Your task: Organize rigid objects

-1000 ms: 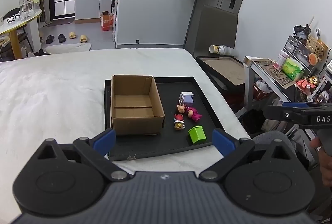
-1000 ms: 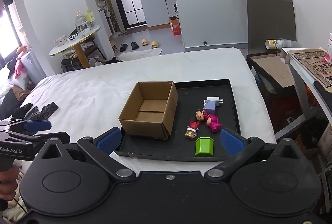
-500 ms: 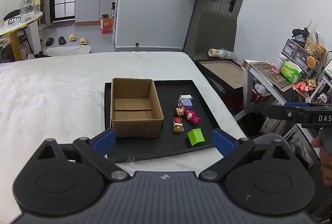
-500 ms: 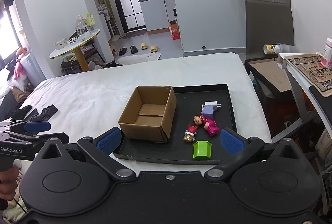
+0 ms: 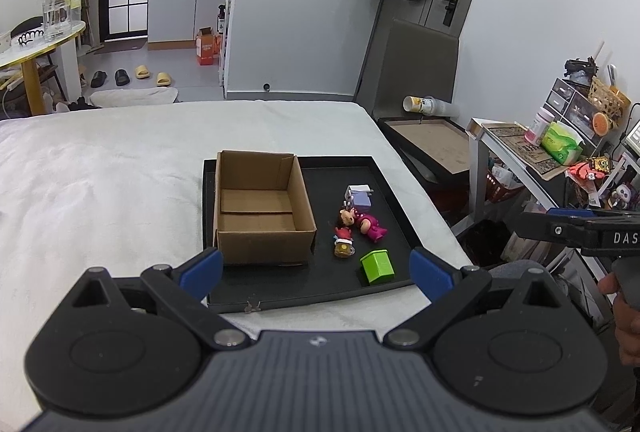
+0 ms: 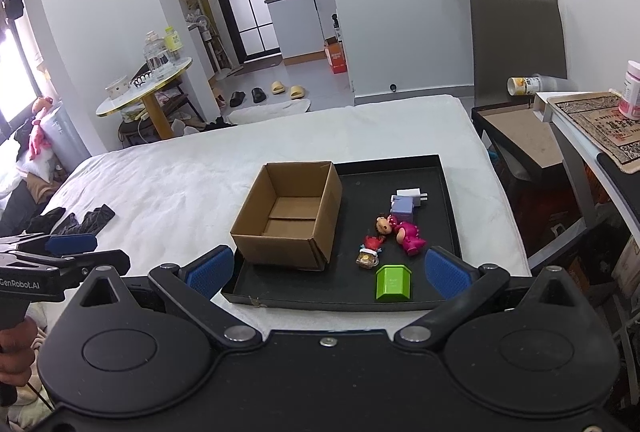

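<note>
An open, empty cardboard box [image 5: 262, 208] [image 6: 288, 216] stands on the left part of a black tray [image 5: 384, 192] [image 6: 448, 200] on the white bed. To its right on the tray lie a green house-shaped block [image 5: 377, 266] [image 6: 393, 283], a pink doll [image 5: 364, 223] [image 6: 402, 232], a small red and gold figure [image 5: 343, 242] [image 6: 370, 252] and a lilac and white plug [image 5: 359, 195] [image 6: 406, 202]. My left gripper [image 5: 316, 270] is open and empty, short of the tray's near edge. My right gripper [image 6: 326, 270] is open and empty, also short of the tray.
The white bed [image 5: 100, 172] spreads to the left, with dark clothing [image 6: 80, 220] on it. A low side table [image 5: 436, 144] and a cluttered white shelf [image 5: 520, 148] stand to the right. A round table [image 6: 144, 88] and slippers [image 6: 284, 88] are on the floor beyond.
Both grippers have drawn back and risen a little, so the tray and box look smaller and farther. Nothing on the tray has moved.
</note>
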Demonstrator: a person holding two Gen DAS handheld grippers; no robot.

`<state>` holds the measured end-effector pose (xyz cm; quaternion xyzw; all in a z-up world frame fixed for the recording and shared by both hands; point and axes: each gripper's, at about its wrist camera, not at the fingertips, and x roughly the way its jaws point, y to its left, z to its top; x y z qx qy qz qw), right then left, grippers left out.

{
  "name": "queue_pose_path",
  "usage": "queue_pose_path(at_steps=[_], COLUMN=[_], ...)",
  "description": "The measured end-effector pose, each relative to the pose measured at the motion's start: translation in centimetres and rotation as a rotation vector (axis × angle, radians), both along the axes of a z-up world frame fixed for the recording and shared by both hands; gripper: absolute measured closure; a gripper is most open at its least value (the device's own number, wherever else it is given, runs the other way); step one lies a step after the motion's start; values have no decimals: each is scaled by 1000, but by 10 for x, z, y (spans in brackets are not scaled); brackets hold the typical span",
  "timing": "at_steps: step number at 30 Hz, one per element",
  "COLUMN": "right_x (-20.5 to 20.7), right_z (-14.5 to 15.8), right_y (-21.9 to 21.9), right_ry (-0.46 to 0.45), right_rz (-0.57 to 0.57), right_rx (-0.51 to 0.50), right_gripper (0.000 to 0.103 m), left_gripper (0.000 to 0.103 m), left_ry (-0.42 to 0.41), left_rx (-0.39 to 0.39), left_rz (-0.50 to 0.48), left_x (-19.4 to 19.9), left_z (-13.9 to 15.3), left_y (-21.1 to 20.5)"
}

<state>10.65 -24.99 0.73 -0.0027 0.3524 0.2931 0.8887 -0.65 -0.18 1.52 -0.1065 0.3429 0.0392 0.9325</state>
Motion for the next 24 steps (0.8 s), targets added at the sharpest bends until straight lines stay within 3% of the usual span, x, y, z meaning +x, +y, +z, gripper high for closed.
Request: queue_pose_path(at_steps=[24], right_x=[-3], right_z=[3], right_y=[-1], right_ry=[-11], right_rz=[2], right_rx=[7], right_gripper=[0], left_gripper=[4], left_ry=[-22], left_rx=[11], left_rz=[1], left_x=[-4], left_z=[6], left_y=[1])
